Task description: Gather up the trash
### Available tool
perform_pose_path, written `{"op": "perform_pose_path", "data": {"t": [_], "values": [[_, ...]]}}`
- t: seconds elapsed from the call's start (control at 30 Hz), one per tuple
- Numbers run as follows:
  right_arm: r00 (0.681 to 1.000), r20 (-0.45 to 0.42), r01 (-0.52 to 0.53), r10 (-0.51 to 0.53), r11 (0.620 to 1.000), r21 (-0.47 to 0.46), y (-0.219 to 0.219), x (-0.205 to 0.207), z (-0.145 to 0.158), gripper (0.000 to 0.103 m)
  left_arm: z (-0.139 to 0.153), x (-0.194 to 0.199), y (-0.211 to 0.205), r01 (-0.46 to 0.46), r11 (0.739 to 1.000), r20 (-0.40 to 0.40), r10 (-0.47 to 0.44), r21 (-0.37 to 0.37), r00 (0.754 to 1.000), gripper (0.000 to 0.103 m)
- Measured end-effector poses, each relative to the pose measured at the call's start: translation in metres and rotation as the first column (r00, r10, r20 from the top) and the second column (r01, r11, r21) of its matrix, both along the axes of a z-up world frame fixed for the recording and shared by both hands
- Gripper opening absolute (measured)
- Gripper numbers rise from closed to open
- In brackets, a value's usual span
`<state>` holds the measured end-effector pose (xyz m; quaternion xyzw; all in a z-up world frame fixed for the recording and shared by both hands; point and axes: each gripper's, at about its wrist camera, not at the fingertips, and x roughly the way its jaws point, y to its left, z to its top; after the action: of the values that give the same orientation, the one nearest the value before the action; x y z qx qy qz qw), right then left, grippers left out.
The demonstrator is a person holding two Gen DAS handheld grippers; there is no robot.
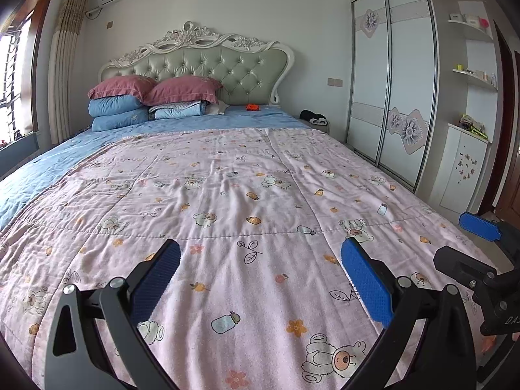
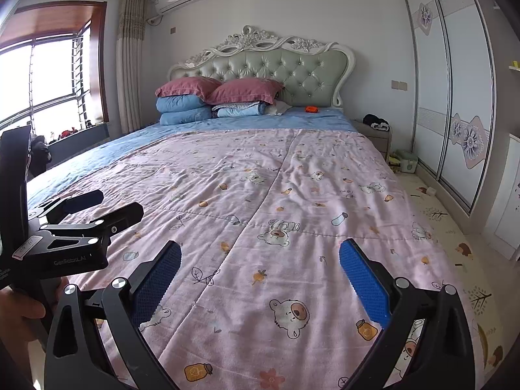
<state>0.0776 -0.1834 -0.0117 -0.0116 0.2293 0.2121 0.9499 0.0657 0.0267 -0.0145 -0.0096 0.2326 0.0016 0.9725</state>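
A small orange item [image 1: 252, 107] lies on the blue sheet near the headboard, far from both grippers; it also shows in the right wrist view [image 2: 311, 109]. My left gripper [image 1: 260, 253] is open and empty above the foot of the pink bear-print quilt [image 1: 243, 195]. My right gripper [image 2: 260, 253] is open and empty above the same quilt [image 2: 276, 178]. In the left wrist view the right gripper [image 1: 468, 240] shows at the right edge. In the right wrist view the left gripper [image 2: 107, 204] shows at the left.
Pillows and folded blue bedding [image 1: 130, 104] are stacked at the head of the bed. A sliding wardrobe [image 1: 390, 81] stands to the right, with a bedside table [image 2: 377, 130] and small items on the floor [image 2: 403, 161] beside the bed. A window [image 2: 42, 78] is at the left.
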Motion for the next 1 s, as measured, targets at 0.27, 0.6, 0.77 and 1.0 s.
{"op": "perform_pose_path", "data": {"t": [0.27, 0.6, 0.77, 1.0], "values": [[1.0, 0.004, -0.005, 0.005, 1.0, -0.008, 0.0033, 0.0006, 0.0013, 0.094, 0.003, -0.001, -0.0001, 0.014, 1.0, 0.009, -0.014, -0.001, 1.0, 0.099], [1.0, 0.011, 0.015, -0.015, 1.0, 0.0, 0.0014, -0.0036, 0.0037, 0.094, 0.004, -0.0038, -0.0011, 0.004, 1.0, 0.008, -0.004, 0.018, 1.0, 0.099], [1.0, 0.014, 0.011, -0.011, 1.0, -0.017, 0.006, -0.0046, 0.0035, 0.094, 0.0033, -0.0045, -0.0056, 0.011, 0.999, 0.007, -0.011, 0.036, 1.0, 0.099], [1.0, 0.008, 0.009, -0.009, 1.0, -0.009, 0.0051, -0.0016, 0.0053, 0.095, 0.0042, -0.0051, -0.0066, 0.016, 0.999, 0.007, -0.016, 0.028, 1.0, 0.099]]}}
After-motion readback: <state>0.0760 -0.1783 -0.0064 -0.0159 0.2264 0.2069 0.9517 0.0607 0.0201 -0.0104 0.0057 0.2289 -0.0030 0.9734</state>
